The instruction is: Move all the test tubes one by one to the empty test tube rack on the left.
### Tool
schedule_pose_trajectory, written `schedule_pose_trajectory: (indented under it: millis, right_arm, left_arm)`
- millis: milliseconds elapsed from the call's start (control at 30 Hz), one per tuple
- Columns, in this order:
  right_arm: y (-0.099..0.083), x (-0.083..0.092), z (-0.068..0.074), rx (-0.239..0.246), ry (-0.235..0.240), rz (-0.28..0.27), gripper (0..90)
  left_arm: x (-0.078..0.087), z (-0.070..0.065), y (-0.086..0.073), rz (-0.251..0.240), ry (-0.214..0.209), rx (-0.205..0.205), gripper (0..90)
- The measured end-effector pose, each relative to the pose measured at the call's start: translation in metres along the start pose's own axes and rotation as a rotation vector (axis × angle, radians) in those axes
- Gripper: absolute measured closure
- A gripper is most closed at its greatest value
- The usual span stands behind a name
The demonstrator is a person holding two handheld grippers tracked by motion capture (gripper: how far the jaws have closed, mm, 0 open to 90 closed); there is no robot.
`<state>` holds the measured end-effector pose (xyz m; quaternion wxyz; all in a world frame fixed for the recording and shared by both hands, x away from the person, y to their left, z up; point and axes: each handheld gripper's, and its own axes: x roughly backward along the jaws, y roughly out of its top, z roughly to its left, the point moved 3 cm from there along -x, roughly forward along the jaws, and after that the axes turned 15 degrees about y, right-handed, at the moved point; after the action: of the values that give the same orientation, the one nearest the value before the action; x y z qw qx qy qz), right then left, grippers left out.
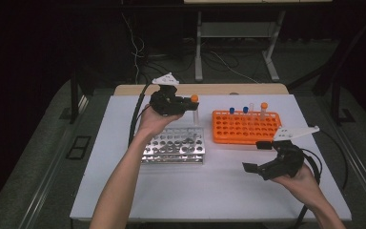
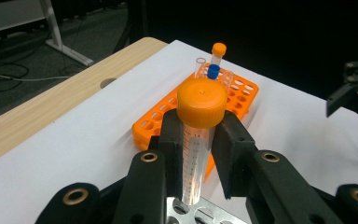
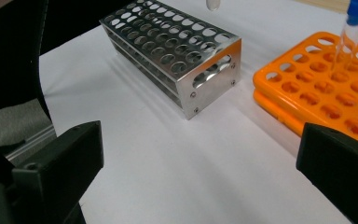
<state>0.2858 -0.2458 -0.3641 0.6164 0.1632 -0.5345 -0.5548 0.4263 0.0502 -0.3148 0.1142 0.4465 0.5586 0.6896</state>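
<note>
An orange-capped tube (image 2: 196, 154) is held upright in the closed left tongs (image 1: 187, 106), directly above the far edge of the steel rack (image 1: 175, 146). The right tongs (image 1: 257, 155) are held wide open and empty, near the orange rack (image 1: 246, 127) on the bench (image 1: 209, 191).

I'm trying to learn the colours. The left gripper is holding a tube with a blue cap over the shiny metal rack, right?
Not quite: the cap is orange. The left gripper view shows the left gripper clamped on a clear tube with an orange cap, above the metal rack. Blue caps are on tubes in the orange rack.

Shiny metal rack (image 3: 177, 51), orange plastic rack (image 3: 326, 84)
</note>
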Motion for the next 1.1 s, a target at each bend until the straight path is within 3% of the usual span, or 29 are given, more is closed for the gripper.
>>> schedule_pose_trajectory:
  millis: [400,867,1100]
  right_arm:
    - [-0.026,0.005,0.003,-0.030,0.004,-0.044,0.3]
    - [-0.035,0.006,-0.001,-0.039,-0.005,-0.048,0.3]
    - [-0.033,0.009,-0.002,-0.034,-0.014,-0.048,0.3]
  left_arm:
    - [-0.021,-0.004,-0.013,0.032,0.001,-0.022,73.3]
    - [-0.036,-0.002,-0.038,0.071,-0.002,-0.009,73.3]
    - [-0.040,-0.005,-0.047,0.063,0.004,-0.005,73.3]
